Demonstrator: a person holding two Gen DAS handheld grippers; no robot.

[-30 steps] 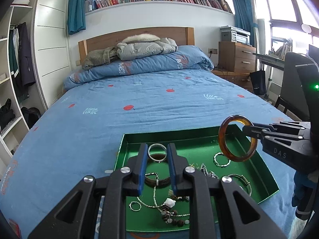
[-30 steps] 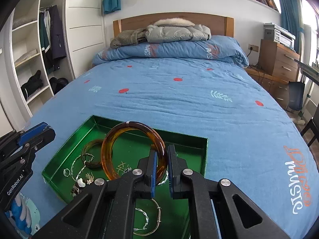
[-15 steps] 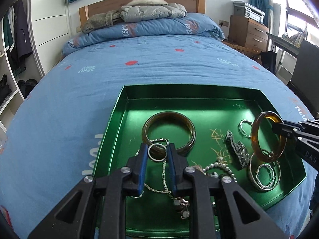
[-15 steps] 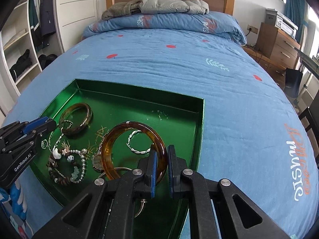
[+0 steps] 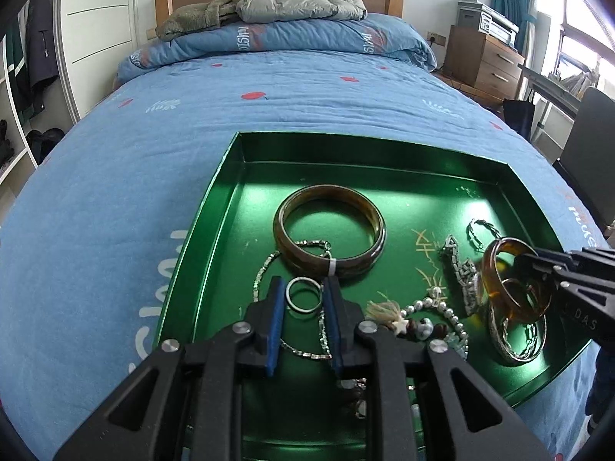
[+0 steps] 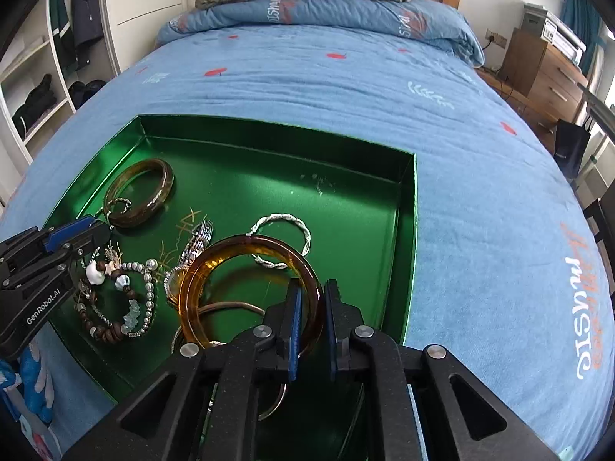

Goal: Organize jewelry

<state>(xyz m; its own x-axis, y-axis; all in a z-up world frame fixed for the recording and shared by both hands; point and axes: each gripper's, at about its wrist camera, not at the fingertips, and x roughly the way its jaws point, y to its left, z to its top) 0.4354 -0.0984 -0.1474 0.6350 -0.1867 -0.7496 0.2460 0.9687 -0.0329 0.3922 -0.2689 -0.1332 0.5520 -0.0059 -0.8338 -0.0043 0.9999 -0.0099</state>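
A green tray (image 5: pixel 230 176) lies on the blue bed and holds the jewelry. My left gripper (image 5: pixel 304 294) is shut on a small silver ring (image 5: pixel 304 295), low over a silver chain (image 5: pixel 265 269) near a brown bangle (image 5: pixel 329 230). My right gripper (image 6: pixel 312 296) has its jaws slightly apart around the rim of an amber bangle (image 6: pixel 215 265), which leans tilted over silver bracelets (image 6: pixel 282 230) at the tray's right side; the amber bangle also shows in the left wrist view (image 5: pixel 499 280). A bead bracelet (image 6: pixel 130 299) lies between the grippers.
The tray's walls (image 6: pixel 409 230) rise around the jewelry. Blue bedding (image 5: pixel 115 230) surrounds the tray. A folded duvet and jackets (image 5: pixel 292 4) lie at the headboard. A wooden dresser (image 5: pixel 484 61) and a dark chair (image 5: pixel 588 146) stand right of the bed, open shelves left.
Both grippers have come down into the tray. The amber bangle has dropped from the air onto the bracelets at the right, and the right jaws look a little wider. The left still holds the ring.
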